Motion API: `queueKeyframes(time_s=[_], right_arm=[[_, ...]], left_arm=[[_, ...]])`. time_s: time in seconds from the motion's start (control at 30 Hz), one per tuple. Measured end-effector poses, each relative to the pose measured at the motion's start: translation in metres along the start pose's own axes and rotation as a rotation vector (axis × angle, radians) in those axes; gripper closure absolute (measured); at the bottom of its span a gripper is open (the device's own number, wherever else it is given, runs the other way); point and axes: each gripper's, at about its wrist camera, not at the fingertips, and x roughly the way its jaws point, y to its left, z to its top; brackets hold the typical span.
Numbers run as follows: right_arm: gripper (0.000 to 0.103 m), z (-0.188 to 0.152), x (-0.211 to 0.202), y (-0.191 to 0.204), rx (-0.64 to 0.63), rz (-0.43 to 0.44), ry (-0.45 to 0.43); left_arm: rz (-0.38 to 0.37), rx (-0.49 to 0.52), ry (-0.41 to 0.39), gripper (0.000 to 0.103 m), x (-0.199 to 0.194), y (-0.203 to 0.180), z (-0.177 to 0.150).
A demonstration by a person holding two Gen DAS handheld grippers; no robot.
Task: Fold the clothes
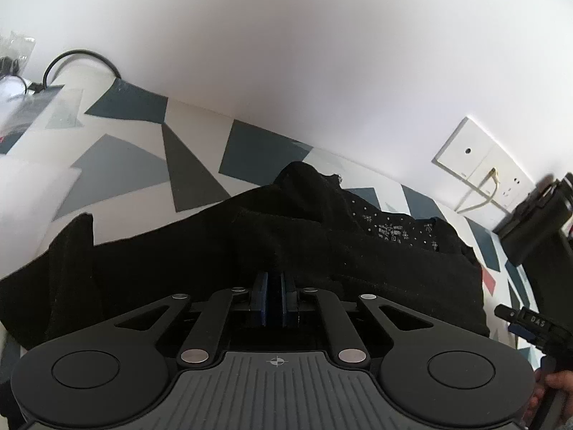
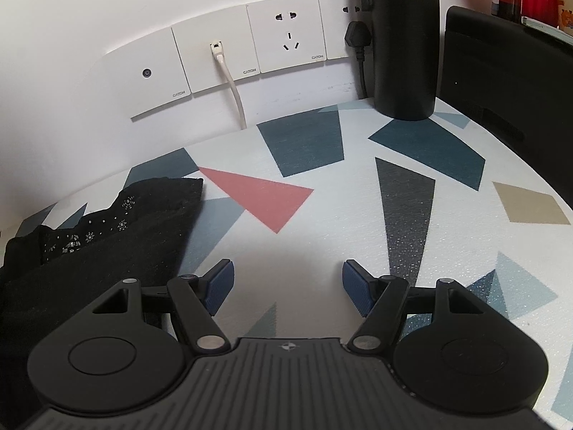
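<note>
The big table [image 2: 322, 222] is wearing a white cover with blue, grey, pink and tan shapes on it. It is sitting right against a white wall [image 1: 286, 53].

A black piece of clothing [image 1: 250, 243] is lying in a bumpy heap on the table. It is taking up most of the left wrist view. Part of it is showing tiny white dots and little flower shapes [image 2: 107, 222]. In the right wrist view it is lying at the left side, with its edge just beside the pink triangle.

A tall black tube-shaped thing [image 2: 404, 43] is standing at the back of the table, near the wall. A black box [image 2: 508, 82] is sitting beside it.

White wall plates [image 2: 229, 57] are sitting in a row on the wall, and a white cable [image 2: 232, 93] is hanging down from one.

The left gripper [image 1: 274, 294] is pinching the black cloth, with its blue pads [image 1: 259, 299] squeezed close together on a fold.

The right gripper [image 2: 286, 286] is hanging over the bare table with its blue pads [image 2: 220, 286] spread wide, holding nothing. It is just beside the cloth.
</note>
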Motion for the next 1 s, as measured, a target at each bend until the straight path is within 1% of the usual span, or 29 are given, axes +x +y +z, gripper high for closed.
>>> queueKeyframes(time_s=[0.1,0.13,0.17,0.2,0.23,0.27,0.3,0.37,0.43,0.5,0.57,0.63,0.67,0.73,0.83,0.9,0.97,1.0], right_arm=[[0.034,0.000,0.000,0.001,-0.003,0.000,0.000],[0.034,0.000,0.000,0.001,-0.003,0.000,-0.001],[0.034,0.000,0.000,0.001,-0.005,-0.002,-0.001],[0.033,0.000,0.000,0.002,-0.006,-0.003,-0.001],[0.033,0.000,0.000,0.002,-0.004,-0.003,0.000],[0.033,0.000,-0.001,0.001,0.000,-0.003,0.001],[0.033,-0.001,-0.002,0.000,0.003,-0.003,0.002],[0.033,-0.001,-0.003,-0.001,0.010,-0.003,0.004],[0.033,-0.002,-0.004,-0.002,0.016,-0.003,0.007],[0.033,-0.002,-0.005,-0.003,0.023,-0.003,0.009],[0.033,-0.003,-0.006,-0.005,0.029,-0.003,0.011],[0.033,-0.003,-0.007,-0.004,0.037,-0.006,0.017],[0.033,-0.003,-0.008,-0.004,0.044,-0.006,0.021],[0.033,-0.003,-0.010,-0.005,0.064,-0.003,0.033],[0.033,-0.003,-0.015,-0.006,0.087,-0.001,0.043],[0.033,-0.003,-0.022,-0.006,0.089,-0.003,0.039],[0.033,-0.004,-0.028,-0.007,0.092,-0.004,0.034],[0.033,-0.004,-0.031,-0.008,0.093,-0.007,0.029]], left_arm=[[0.014,0.036,-0.015,0.097,-0.002,-0.007,0.003],[0.023,0.047,-0.005,0.096,0.000,-0.009,0.004],[0.035,0.055,0.023,0.094,0.004,-0.010,0.004],[0.042,0.061,0.056,0.082,0.008,-0.011,0.004],[0.046,0.071,0.078,0.067,0.010,-0.010,0.003],[0.045,0.085,0.074,0.061,0.007,-0.010,0.001],[0.043,0.098,0.054,0.052,0.002,-0.008,-0.002],[0.034,0.122,0.010,0.052,-0.015,-0.002,-0.010],[0.060,0.116,-0.007,0.051,-0.032,0.008,-0.022],[0.121,0.094,-0.022,0.051,-0.051,0.021,-0.036],[0.187,0.057,-0.037,0.047,-0.069,0.036,-0.049],[0.244,0.021,-0.046,0.037,-0.080,0.048,-0.056],[0.267,0.004,-0.047,0.036,-0.083,0.054,-0.058],[0.284,-0.024,-0.050,0.036,-0.085,0.063,-0.059],[0.309,-0.016,-0.045,0.030,-0.078,0.067,-0.056],[0.341,-0.011,-0.028,0.030,-0.072,0.071,-0.056],[0.364,-0.020,-0.013,0.043,-0.068,0.076,-0.056],[0.375,-0.014,-0.018,0.069,-0.069,0.077,-0.056]])
